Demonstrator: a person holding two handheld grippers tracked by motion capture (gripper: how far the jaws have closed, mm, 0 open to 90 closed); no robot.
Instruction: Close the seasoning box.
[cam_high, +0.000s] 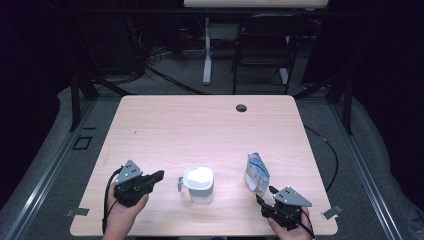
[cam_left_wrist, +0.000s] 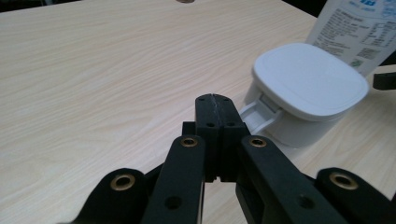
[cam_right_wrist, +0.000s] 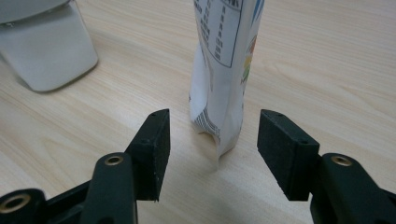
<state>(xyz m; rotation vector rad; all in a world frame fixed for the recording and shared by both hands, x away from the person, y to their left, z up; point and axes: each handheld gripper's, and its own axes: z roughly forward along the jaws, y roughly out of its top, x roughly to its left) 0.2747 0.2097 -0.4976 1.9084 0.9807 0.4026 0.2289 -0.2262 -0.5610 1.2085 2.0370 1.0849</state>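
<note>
Standing upright on the table (cam_high: 165, 125), the pouch (cam_high: 256, 173) sits right of the white lidded container (cam_high: 199, 184). Right gripper (cam_right_wrist: 213, 140), jaws spread, faces the pouch untouched; left gripper (cam_left_wrist: 214, 112), clenched empty, points at the container.

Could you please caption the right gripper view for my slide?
Open right claw lined up on an upright pouch.

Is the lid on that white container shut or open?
Shut. In the left gripper view the lid lies flat on the white container, its rim seated all round with no gap showing.
</note>
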